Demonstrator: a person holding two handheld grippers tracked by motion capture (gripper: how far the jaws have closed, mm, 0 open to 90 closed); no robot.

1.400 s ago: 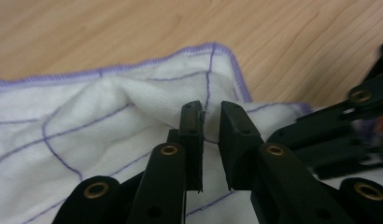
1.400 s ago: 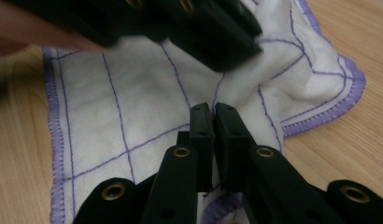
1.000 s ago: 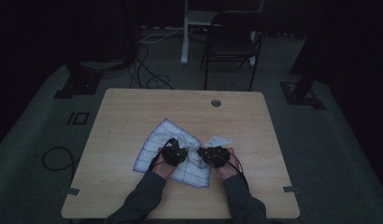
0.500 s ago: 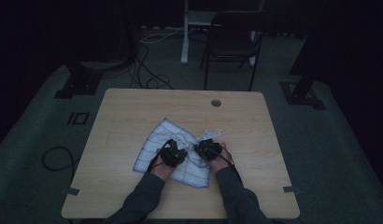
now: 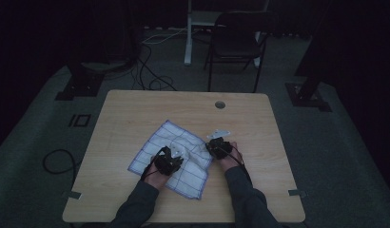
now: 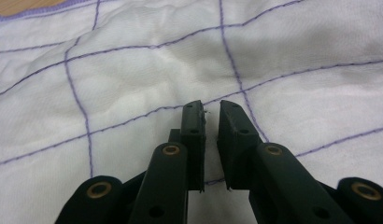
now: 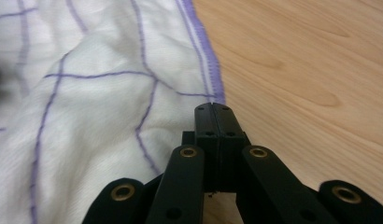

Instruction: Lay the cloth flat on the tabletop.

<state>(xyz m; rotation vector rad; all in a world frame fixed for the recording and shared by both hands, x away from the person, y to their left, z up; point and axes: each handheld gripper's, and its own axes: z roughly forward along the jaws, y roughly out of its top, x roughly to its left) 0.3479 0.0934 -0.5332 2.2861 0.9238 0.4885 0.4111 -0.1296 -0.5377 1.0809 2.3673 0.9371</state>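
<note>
Right gripper view: the right hand-held gripper (image 7: 213,109) is pinching shut at the checked cloth's (image 7: 101,107) edge; the left hand-held gripper (image 6: 210,109) is waiting slightly open over it; next, probably, lifting to fold.

Dark long sleeves (image 5: 136,206), grey perhaps in this dim light; black two-jaw left gripper (image 6: 211,112) and right gripper (image 7: 213,108) with brass-coloured pivot rivets, thin black cables trailing.

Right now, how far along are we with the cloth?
Done: nothing folded; the cloth lies spread and rumpled on the table. In hand: the right tongs have just been closing and are shut at its purple hem; the left tongs sit slightly parted over its middle, nothing between them. Left: the whole fold.
</note>
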